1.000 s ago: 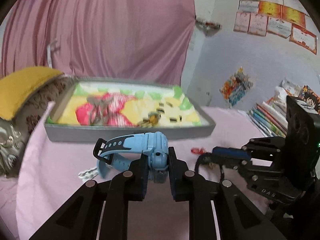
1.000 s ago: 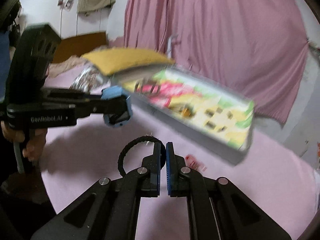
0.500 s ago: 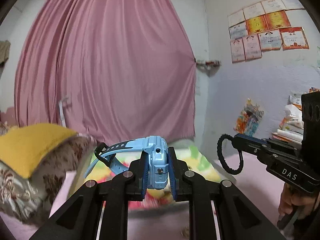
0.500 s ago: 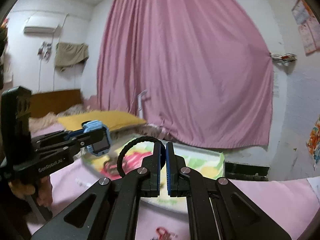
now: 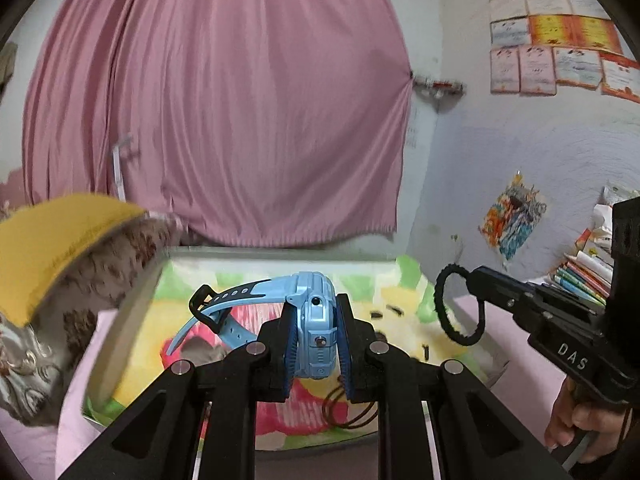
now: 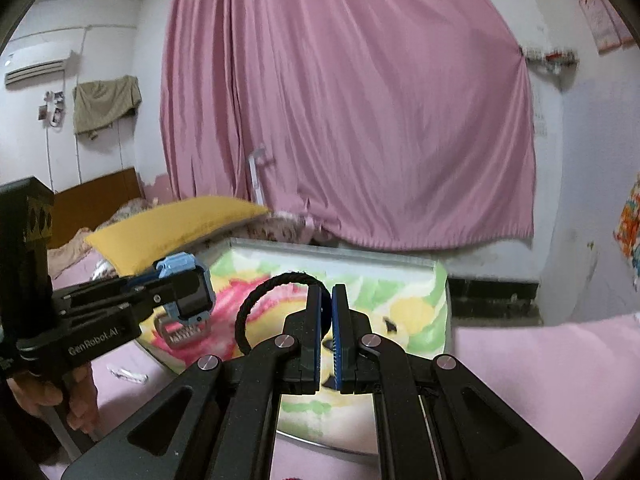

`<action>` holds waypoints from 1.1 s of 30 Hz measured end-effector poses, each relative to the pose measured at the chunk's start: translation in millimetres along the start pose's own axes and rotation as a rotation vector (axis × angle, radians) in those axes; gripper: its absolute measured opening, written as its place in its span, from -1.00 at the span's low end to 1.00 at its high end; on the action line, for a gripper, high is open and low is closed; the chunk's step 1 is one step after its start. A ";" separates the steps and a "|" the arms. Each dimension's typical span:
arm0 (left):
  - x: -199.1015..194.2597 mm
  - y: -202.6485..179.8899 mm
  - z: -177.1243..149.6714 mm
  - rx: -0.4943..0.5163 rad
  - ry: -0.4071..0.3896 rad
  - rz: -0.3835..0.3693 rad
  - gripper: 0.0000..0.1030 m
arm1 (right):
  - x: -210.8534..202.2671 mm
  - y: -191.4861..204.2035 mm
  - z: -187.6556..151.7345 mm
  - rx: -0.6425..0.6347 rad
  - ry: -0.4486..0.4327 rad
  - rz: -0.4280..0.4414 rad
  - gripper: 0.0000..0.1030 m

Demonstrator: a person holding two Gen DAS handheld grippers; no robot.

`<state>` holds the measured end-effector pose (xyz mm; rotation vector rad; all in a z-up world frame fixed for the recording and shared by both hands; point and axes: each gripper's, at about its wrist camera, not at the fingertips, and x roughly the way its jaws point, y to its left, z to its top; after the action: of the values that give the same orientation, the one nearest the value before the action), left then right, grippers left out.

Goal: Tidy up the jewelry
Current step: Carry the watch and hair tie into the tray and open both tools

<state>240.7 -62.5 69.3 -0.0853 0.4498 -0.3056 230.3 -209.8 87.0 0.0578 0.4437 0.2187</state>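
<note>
Step in hand, as judged: transport to the box — the left gripper [image 5: 314,334] is clamped on the body of the blue watch [image 5: 312,320] and the right gripper [image 6: 326,334] is pinched on a black hair tie [image 6: 256,300], both items held in the air above the shallow tray [image 6: 340,252] with its colourful cartoon lining. The next move calls for lowering each item to a bare patch of the lining, clear of the small pieces already lying there, before the jaws part. The tray rests on a pink bedsheet [image 6: 540,368] beside a yellow pillow [image 5: 52,240] — a pink curtain [image 6: 340,100] and a wall of certificates [image 5: 556,64] stand behind.

Pink bed [image 6: 552,364] – colourful tray [image 6: 438,280]; yellow pillow [image 6: 172,224]
</note>
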 end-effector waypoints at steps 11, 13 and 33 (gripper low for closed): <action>18.9 -4.1 -4.6 0.048 0.115 0.015 -0.68 | 54.2 -24.3 -24.2 0.088 0.228 0.050 -0.91; 18.7 -6.1 -5.2 0.065 0.122 0.005 -0.68 | 59.8 -28.1 -26.3 0.091 0.252 0.055 -0.91; 24.7 -22.8 -12.6 0.139 0.215 -0.031 -0.68 | 64.1 -32.7 -32.0 0.103 0.320 0.047 -0.91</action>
<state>250.1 -92.0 51.2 0.0775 0.6392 -0.3778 279.3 -227.1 27.9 0.1353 0.7732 0.2521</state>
